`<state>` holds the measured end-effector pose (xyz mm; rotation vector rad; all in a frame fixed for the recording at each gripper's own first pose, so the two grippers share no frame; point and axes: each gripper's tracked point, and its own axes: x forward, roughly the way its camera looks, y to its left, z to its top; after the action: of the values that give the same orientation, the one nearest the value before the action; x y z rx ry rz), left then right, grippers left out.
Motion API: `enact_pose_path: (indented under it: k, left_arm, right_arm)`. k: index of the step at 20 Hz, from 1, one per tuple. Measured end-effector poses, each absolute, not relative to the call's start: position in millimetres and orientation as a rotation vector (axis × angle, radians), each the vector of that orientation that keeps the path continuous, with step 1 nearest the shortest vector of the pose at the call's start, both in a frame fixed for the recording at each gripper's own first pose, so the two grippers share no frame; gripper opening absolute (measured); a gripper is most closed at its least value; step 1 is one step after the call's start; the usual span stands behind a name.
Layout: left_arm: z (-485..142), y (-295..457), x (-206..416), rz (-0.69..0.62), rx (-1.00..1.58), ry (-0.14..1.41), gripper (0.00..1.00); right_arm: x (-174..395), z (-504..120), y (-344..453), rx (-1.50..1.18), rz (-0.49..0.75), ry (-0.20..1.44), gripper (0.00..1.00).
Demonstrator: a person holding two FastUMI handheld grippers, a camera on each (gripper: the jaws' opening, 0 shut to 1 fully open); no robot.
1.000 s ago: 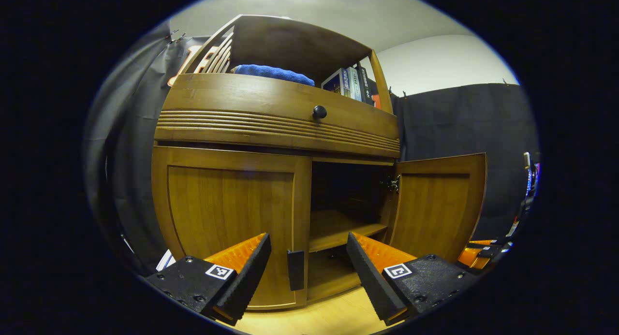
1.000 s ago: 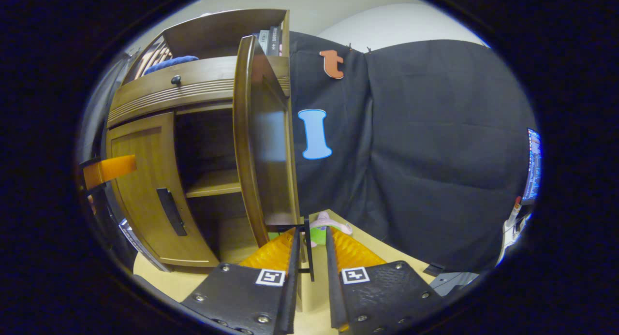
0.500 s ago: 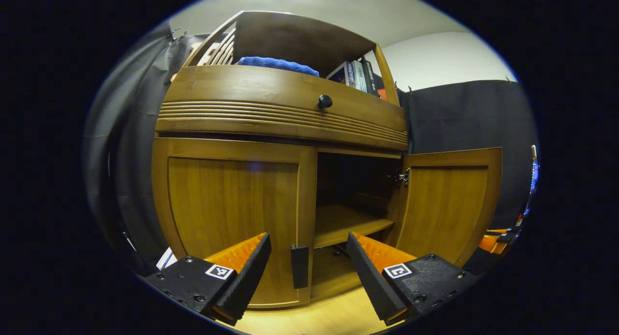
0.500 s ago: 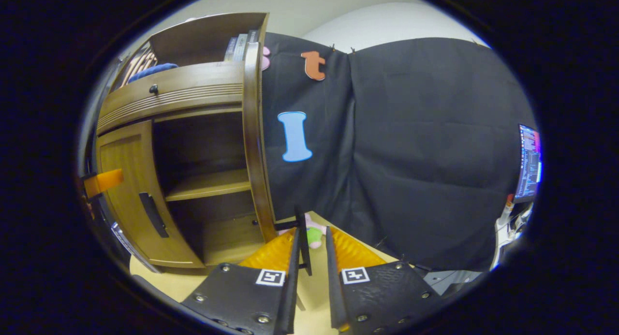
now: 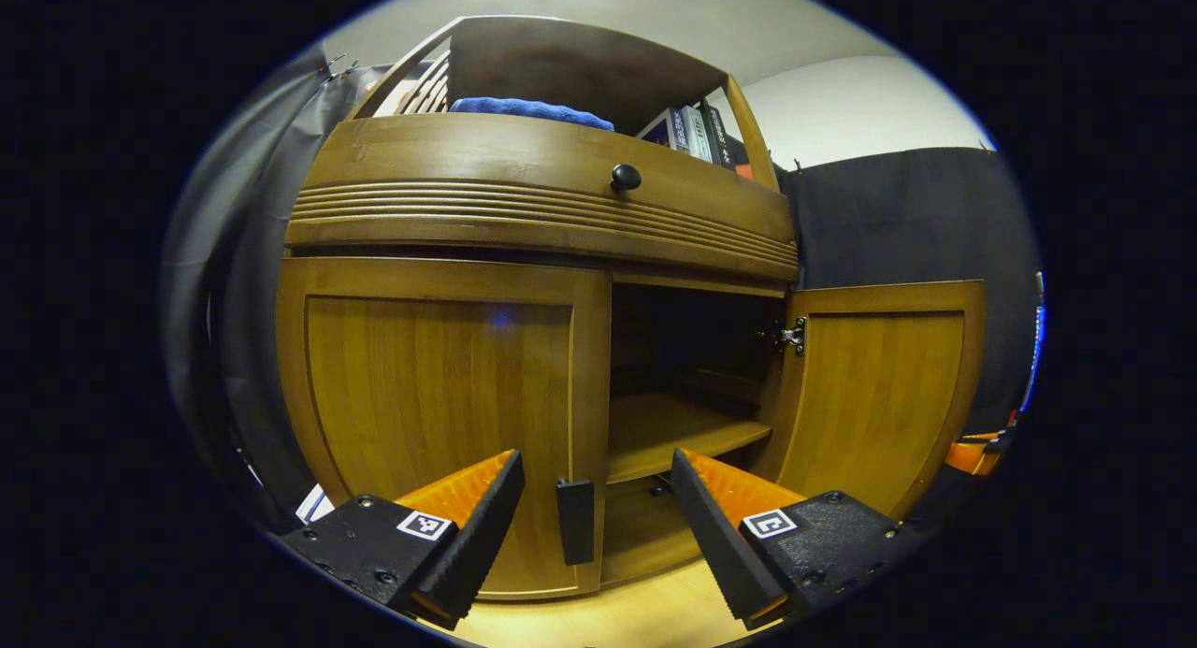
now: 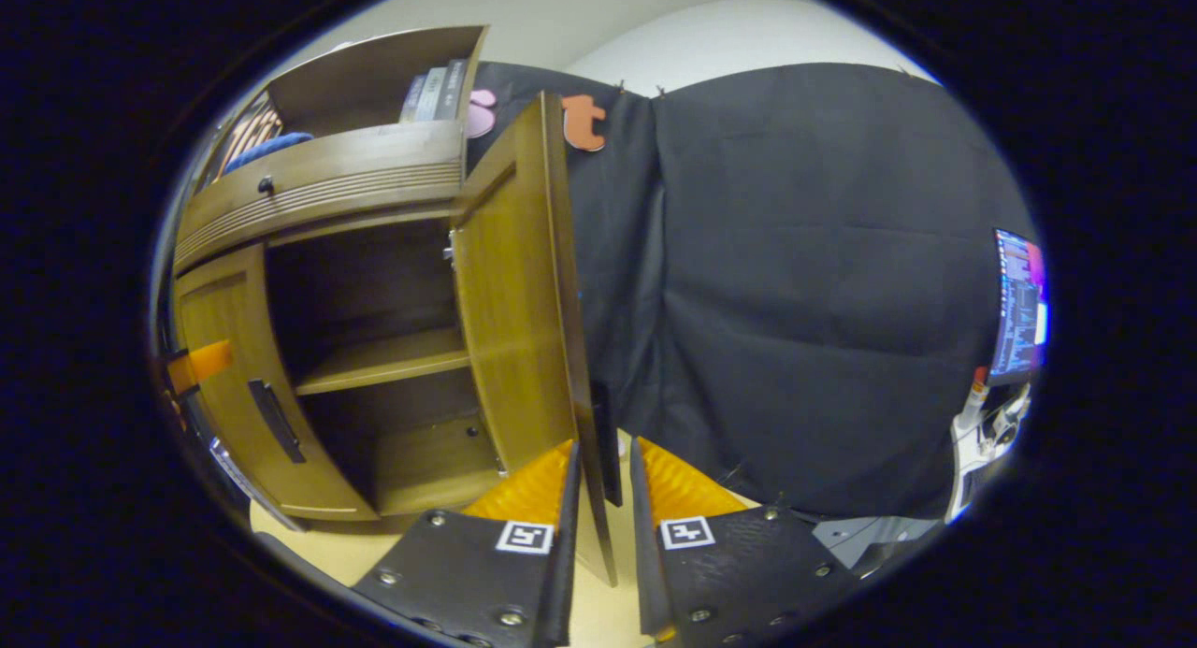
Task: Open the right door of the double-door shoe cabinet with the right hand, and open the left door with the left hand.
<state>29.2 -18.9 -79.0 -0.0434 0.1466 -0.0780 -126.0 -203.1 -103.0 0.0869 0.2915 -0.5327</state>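
The wooden shoe cabinet (image 5: 524, 208) stands close in front. Its left door (image 5: 439, 396) is closed, and the black handle (image 5: 575, 522) on it sits between my left gripper's (image 5: 597, 500) open fingers, untouched by either. The right door (image 5: 879, 396) stands swung out wide. In the right gripper view that right door (image 6: 514, 321) is seen nearly edge-on, and my right gripper (image 6: 603, 470) is shut on its black handle (image 6: 608, 442). The left door (image 6: 220, 367) with its handle (image 6: 276, 422) and a finger of the left gripper (image 6: 198, 366) show at the far left.
Above the doors is a drawer with a black knob (image 5: 625, 177). A blue towel (image 5: 528, 110) and books (image 5: 692, 129) lie on the top shelf. An inner shelf (image 5: 678, 428) shows inside. A lit monitor (image 6: 1017, 307) stands far right, above a pale wooden floor (image 5: 636, 611).
My right gripper has swung the right door farther out, from edge-on to showing its inner face. The left gripper has edged closer to the cabinet and stays open around the left handle.
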Motion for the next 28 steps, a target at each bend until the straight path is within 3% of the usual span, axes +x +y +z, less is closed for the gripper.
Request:
enact_pose_path:
  k: [1,2,3,22,24,25,26,27,28]
  left_arm:
    - [-80,-18,30,-0.076,-0.043,0.146,0.96]
    - [-81,-18,31,-0.074,-0.039,0.146,0.96]
    - [-83,-17,33,-0.073,-0.035,0.148,0.96]
    - [-132,-10,81,-0.003,0.003,0.201,0.96]
    - [-140,-11,88,0.006,0.006,0.21,0.98]
    - [-145,-12,91,0.008,0.008,0.217,0.95]
    - [-150,-13,94,0.011,0.006,0.227,0.92]
    - [-153,-13,96,0.016,0.003,0.235,0.84]
    - [-157,-11,96,0.021,-0.001,0.246,0.77]
  right_arm:
    - [-123,-101,-200,0.07,-0.524,0.294,0.29]
    - [-121,-100,-196,0.06,-0.521,0.289,0.34]
    - [-122,-97,-197,0.053,-0.525,0.285,0.29]
    - [-174,-46,-212,0.077,-0.605,0.179,0.29]
    - [-175,-47,-213,0.072,-0.608,0.189,0.24]
    - [-176,-48,-214,0.069,-0.61,0.195,0.29]
    - [-177,-49,-213,0.067,-0.611,0.199,0.24]
    - [-178,-49,-213,0.066,-0.613,0.201,0.29]
    - [-180,-50,-214,0.065,-0.615,0.203,0.24]
